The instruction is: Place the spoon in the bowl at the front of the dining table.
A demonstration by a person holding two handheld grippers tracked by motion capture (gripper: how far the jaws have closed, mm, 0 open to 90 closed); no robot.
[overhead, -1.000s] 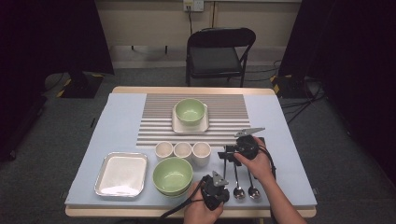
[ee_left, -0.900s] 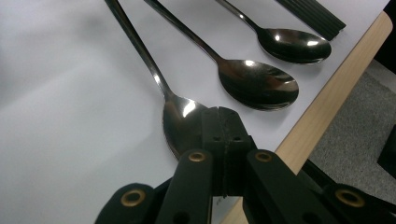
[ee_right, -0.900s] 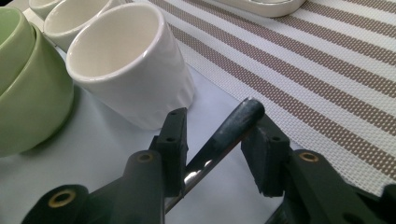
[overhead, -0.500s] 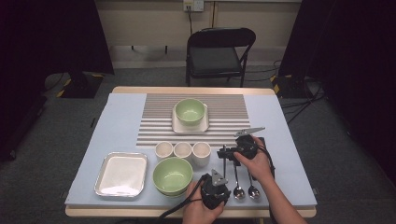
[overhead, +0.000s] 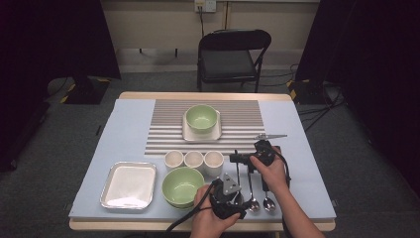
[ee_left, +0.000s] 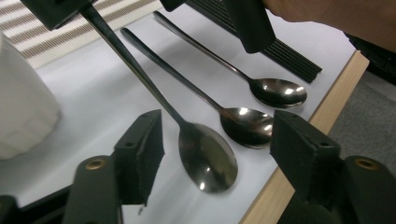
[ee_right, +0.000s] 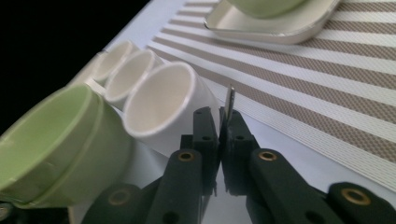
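While the right gripper [overhead: 236, 158] clamps the handle tip of the nearest spoon [ee_left: 205, 156], the left gripper [ee_left: 217, 154], jaws just opened, straddles its bowl without touching, right of the empty green bowl [overhead: 182, 186] and three empty cups [overhead: 193, 159].

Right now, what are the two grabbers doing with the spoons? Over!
Right gripper shut on leftmost spoon handle tip. Left gripper jaws just opened, straddling its bowl, not touching. Two other spoons close beside, white cup near.

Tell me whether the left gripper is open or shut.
Open. The left gripper has just been opening; its black pads stand apart from the shiny metal spoon between them.
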